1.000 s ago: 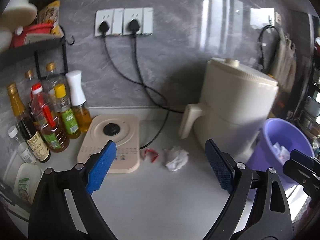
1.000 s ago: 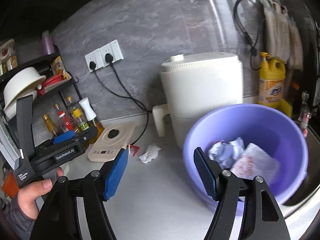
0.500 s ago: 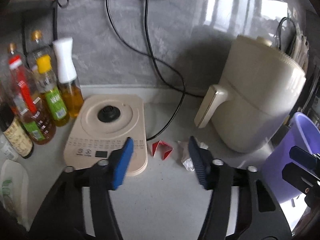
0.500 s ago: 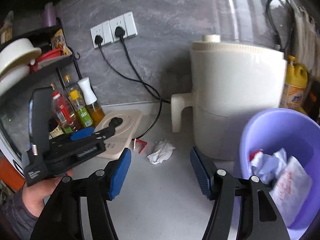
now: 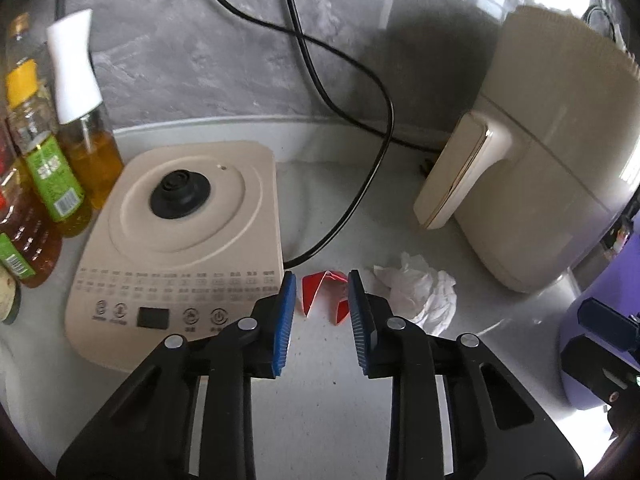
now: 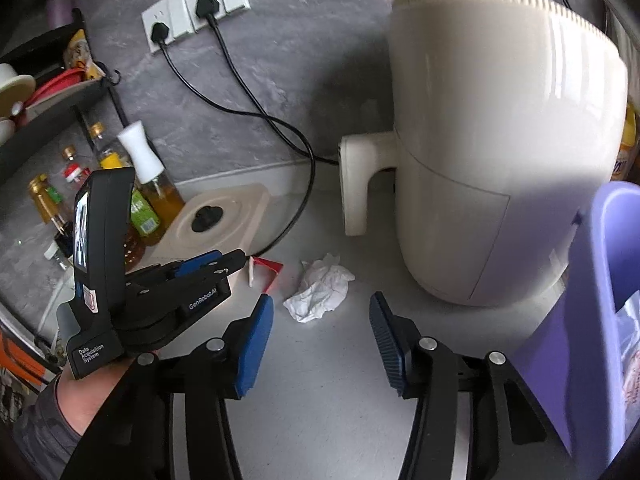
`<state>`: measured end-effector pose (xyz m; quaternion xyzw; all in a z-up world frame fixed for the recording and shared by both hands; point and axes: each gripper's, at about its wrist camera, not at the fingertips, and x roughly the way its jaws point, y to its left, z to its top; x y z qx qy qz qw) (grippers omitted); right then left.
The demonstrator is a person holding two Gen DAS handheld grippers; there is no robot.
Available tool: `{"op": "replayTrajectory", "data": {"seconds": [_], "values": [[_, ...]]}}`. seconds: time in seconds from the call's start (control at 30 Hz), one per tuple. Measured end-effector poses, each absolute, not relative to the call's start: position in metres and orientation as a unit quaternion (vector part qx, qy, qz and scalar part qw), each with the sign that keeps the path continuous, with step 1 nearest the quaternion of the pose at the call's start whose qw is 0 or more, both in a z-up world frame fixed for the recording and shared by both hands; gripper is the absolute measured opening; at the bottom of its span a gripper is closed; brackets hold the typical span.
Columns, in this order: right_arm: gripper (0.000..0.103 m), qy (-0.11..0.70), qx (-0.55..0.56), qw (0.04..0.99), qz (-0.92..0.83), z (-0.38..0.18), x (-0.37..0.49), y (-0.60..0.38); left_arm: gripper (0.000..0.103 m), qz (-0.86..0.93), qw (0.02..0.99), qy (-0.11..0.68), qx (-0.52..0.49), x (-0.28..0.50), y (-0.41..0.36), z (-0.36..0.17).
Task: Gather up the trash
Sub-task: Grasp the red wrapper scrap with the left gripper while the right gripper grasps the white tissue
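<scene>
A pale bench (image 5: pixel 332 420) runs under a grey marbled wall (image 5: pixel 200 48), carrying a cream air fryer (image 6: pixel 500 168) with its handle turned toward the left. To the fryer's right stands a purple bucket (image 6: pixel 576 320) with crumpled paper showing inside. A cream kettle base (image 5: pixel 180 240) sits at the left, its black cord (image 5: pixel 360 184) curling back toward the wall, and oil bottles (image 5: pixel 80 140) crowd beside it.

The left gripper (image 5: pixel 322 284) hangs low over the bench with its blue pads part open; its jaws have just been closing. A red wrapper (image 5: pixel 320 292) lies between the fingertips, a folded scrap with a white underside. The pads stand close on either side of it, and neither is seen pressing it. From the right wrist view the left gripper (image 6: pixel 240 260) reaches the wrapper (image 6: pixel 268 270) from the kettle base side, held in a person's hand (image 6: pixel 80 396) with a grey sleeve.

The right gripper (image 6: pixel 320 312) stands wider, about half open, and its jaws have also just been closing. Nothing is between them. A white tissue wad (image 6: pixel 320 292) lies on the bench just beyond its fingertips, crumpled and untouched.

The tissue (image 5: pixel 416 296) rests just right of the wrapper, between the kettle base and the fryer. Both scraps are well apart from the bucket.
</scene>
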<state>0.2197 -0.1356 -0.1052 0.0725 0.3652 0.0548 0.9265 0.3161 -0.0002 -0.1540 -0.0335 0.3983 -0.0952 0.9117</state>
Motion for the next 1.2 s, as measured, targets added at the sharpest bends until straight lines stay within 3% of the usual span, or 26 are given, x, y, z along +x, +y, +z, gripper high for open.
{"op": "replayTrajectory", "data": {"seconds": [0.27, 0.33, 0.4, 0.43, 0.87, 1.2], "values": [[0.049, 0.379, 0.079, 0.921, 0.045, -0.122, 0.235, -0.140, 0.022, -0.104, 0.904, 0.415, -0.021, 0.333, -0.014, -0.171], [0.049, 0.383, 0.081, 0.919, 0.043, -0.127, 0.239, -0.142, 0.018, -0.105, 0.901, 0.420, -0.017, 0.338, -0.017, -0.175], [0.049, 0.386, 0.084, 0.918, 0.043, -0.130, 0.242, -0.142, 0.003, -0.106, 0.896, 0.431, -0.017, 0.344, -0.020, -0.181], [0.049, 0.388, 0.084, 0.917, 0.043, -0.132, 0.244, -0.142, 0.002, -0.105, 0.895, 0.432, -0.024, 0.345, -0.020, -0.182], [0.049, 0.398, 0.087, 0.912, 0.052, -0.143, 0.266, -0.132, 0.001, -0.042, 0.934, 0.350, -0.053, 0.336, 0.008, -0.141], [0.049, 0.413, 0.071, 0.906, 0.053, -0.163, 0.289, -0.114, 0.001, 0.025, 0.935, 0.344, -0.081, 0.342, 0.050, -0.134]]}}
